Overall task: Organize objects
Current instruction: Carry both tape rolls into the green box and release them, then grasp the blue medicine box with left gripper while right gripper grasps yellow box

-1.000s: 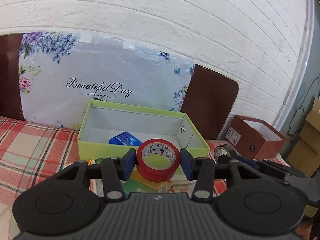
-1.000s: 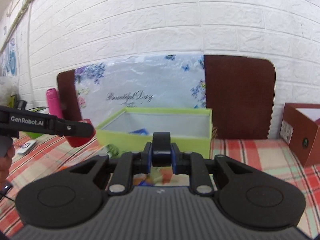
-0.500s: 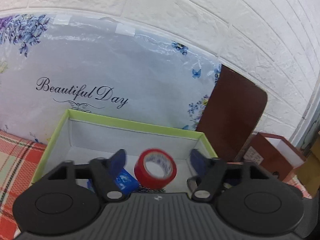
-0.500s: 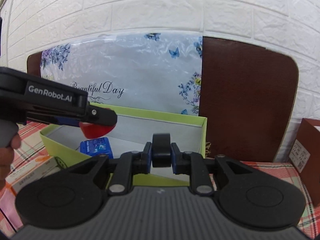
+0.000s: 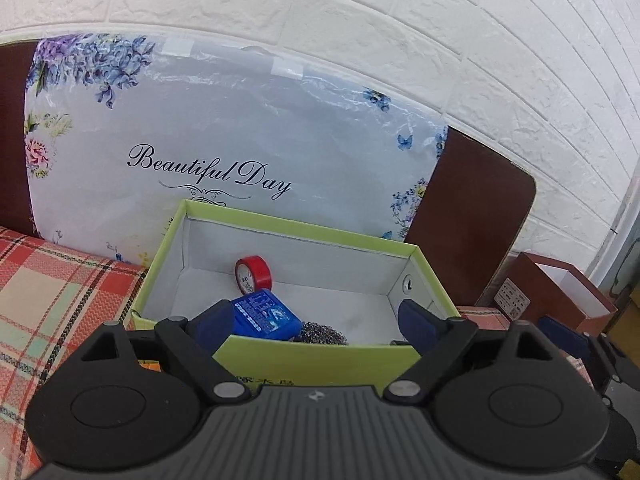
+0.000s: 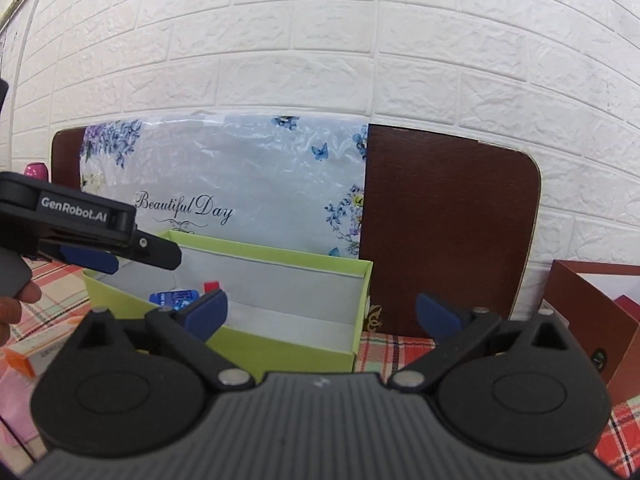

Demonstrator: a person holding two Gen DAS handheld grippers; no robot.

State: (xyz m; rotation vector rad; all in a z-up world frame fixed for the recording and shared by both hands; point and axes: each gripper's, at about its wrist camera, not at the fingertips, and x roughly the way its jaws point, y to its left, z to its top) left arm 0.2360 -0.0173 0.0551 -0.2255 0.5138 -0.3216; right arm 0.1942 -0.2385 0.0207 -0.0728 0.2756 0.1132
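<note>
Both the left claw (image 5: 314, 320) and the right claw (image 6: 320, 312) are wide open and hold nothing, because the red tape roll (image 5: 253, 275) stands inside the green box (image 5: 304, 360), behind the blue pack (image 5: 265, 317), where tidy things go.

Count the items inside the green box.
3 visible: red tape roll standing near the back wall, blue packet in front of it, dark metallic scrubber beside the packet. The front wall may hide more.

Both tools spread wide, nothing between the fingers

The left tool (image 5: 316, 322) is level, its blue pads apart; the right tool (image 6: 322, 314) is level and gapes equally. The person's left hand (image 6: 12, 300) grips its handle.
</note>
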